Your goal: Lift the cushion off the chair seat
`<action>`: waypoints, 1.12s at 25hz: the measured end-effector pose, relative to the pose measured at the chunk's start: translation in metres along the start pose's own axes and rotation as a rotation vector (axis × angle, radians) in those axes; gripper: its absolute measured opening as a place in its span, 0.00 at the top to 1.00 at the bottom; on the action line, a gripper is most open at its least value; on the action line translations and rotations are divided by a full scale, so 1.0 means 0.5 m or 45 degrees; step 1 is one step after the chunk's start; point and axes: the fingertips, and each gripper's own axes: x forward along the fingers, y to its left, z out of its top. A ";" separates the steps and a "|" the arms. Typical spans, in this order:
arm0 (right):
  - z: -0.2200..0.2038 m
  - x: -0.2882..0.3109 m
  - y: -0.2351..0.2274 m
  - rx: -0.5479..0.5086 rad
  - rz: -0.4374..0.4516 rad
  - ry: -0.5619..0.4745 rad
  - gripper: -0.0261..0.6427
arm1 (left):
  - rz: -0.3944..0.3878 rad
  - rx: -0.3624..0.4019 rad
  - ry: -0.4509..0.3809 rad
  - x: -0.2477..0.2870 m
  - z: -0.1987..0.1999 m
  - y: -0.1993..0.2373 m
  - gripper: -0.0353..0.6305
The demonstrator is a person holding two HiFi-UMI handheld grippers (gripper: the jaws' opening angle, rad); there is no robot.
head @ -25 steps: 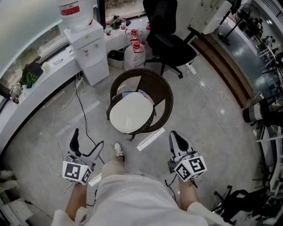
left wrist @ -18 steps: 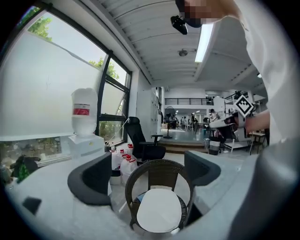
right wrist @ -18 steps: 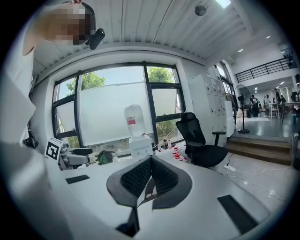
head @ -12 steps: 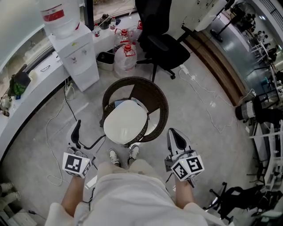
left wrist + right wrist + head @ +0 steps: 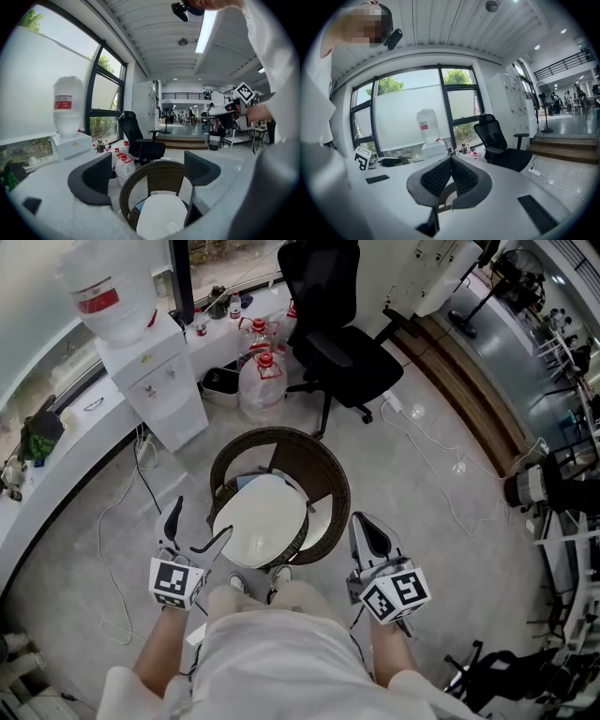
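Note:
A round white cushion (image 5: 260,520) lies on the seat of a brown wicker chair (image 5: 322,465) just in front of me. The left gripper view shows the same cushion (image 5: 159,215) and wicker chair (image 5: 159,176) low between the jaws. My left gripper (image 5: 198,527) is open, held left of the chair's front edge, touching nothing. My right gripper (image 5: 364,534) is shut with nothing in it, just right of the chair. In the right gripper view the right gripper (image 5: 450,172) has its jaws pressed together, with a bit of wicker rim below.
A black office chair (image 5: 336,338) stands behind the wicker chair. A white water dispenser (image 5: 150,362) and water bottles (image 5: 261,381) sit at the back left by a curved white counter (image 5: 56,465). Cables (image 5: 441,470) lie on the floor. Equipment stands (image 5: 553,493) fill the right side.
I have stepped closer to the wicker chair, which now sits nearer my feet. Both grippers have come up to flank its front edge. Jaw states are unchanged.

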 end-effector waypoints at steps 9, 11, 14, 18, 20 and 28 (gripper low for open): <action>-0.149 0.112 -0.044 0.075 0.118 0.224 0.96 | -0.091 -0.035 0.237 0.193 -0.203 -0.012 0.24; -0.187 0.139 -0.047 0.095 0.155 0.249 0.96 | -0.098 -0.049 0.292 0.233 -0.267 -0.011 0.24; -0.250 0.173 -0.045 0.117 0.220 0.291 0.96 | -0.131 -0.055 0.376 0.290 -0.362 -0.013 0.24; -0.338 0.212 -0.052 0.148 0.271 0.338 0.96 | -0.193 -0.006 0.477 0.373 -0.482 -0.018 0.24; -0.376 0.230 -0.060 0.166 0.282 0.351 0.96 | -0.210 0.020 0.538 0.409 -0.550 -0.014 0.24; -0.530 0.254 -0.098 0.237 0.299 0.422 0.96 | -0.247 0.002 0.698 0.526 -0.746 -0.005 0.24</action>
